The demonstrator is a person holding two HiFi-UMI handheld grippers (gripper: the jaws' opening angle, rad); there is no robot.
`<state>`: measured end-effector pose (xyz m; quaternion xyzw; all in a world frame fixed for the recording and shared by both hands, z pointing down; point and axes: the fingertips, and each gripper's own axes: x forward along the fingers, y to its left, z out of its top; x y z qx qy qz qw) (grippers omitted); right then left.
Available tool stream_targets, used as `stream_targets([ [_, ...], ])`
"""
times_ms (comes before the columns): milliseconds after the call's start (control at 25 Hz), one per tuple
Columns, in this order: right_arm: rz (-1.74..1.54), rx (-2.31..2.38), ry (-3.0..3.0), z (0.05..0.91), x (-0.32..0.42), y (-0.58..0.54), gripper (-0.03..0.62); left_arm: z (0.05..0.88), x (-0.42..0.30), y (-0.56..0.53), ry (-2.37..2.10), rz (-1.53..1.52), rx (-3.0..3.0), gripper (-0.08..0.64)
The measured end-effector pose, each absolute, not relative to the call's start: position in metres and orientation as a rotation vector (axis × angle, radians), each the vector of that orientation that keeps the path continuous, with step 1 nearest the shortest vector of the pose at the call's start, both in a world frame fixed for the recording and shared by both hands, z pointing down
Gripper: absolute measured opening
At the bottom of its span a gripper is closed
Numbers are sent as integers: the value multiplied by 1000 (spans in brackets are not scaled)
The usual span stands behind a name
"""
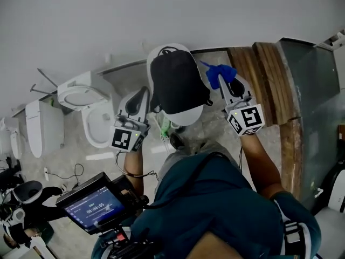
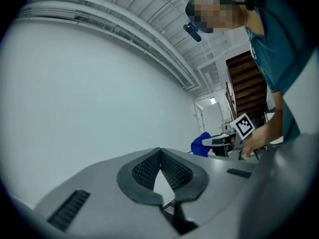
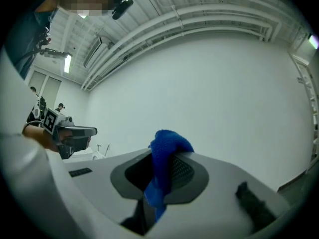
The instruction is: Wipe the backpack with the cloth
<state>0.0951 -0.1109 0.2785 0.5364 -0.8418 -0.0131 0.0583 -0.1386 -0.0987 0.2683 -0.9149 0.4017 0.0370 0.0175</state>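
A black and white backpack (image 1: 175,85) hangs upright between my two grippers in the head view. Just left of its lower side is my left gripper (image 1: 143,90), its jaws closed tip to tip with nothing between them (image 2: 159,151). My right gripper (image 1: 224,81) is just right of the backpack's upper side, shut on a blue cloth (image 1: 218,73) that bunches out past the jaw tips (image 3: 164,158). Neither gripper touches the backpack. The left gripper view shows the cloth (image 2: 201,144) and the right gripper (image 2: 212,142) in the distance. Neither gripper view shows the backpack.
White toilets (image 1: 89,109) stand on the floor to the left. A wooden stair structure (image 1: 269,74) and a grey panel (image 1: 315,107) lie to the right. A monitor rig (image 1: 94,201) sits low left by the person's body. A plain white wall (image 1: 161,15) is ahead.
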Motion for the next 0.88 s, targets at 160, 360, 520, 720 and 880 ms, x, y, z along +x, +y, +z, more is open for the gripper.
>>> stream_targets([
  [160, 46, 1648, -2471, 326, 118, -142, 51, 286, -131, -114, 1239, 97, -2878, 5],
  [360, 274, 1635, -2328, 446, 153, -200, 51, 330, -116, -150, 1276, 7, -2938, 5],
  [520, 455, 1566, -2206, 555, 179, -219, 51, 356, -101, -174, 1331, -44, -2936, 5],
  [720, 717, 1485, -2093, 686, 189, -242, 51, 397, -99, -222, 1393, -110, -2947, 5],
  [880, 1030, 1421, -2040, 763, 181, -229, 51, 427, -103, -241, 1462, -126, -2963, 5],
])
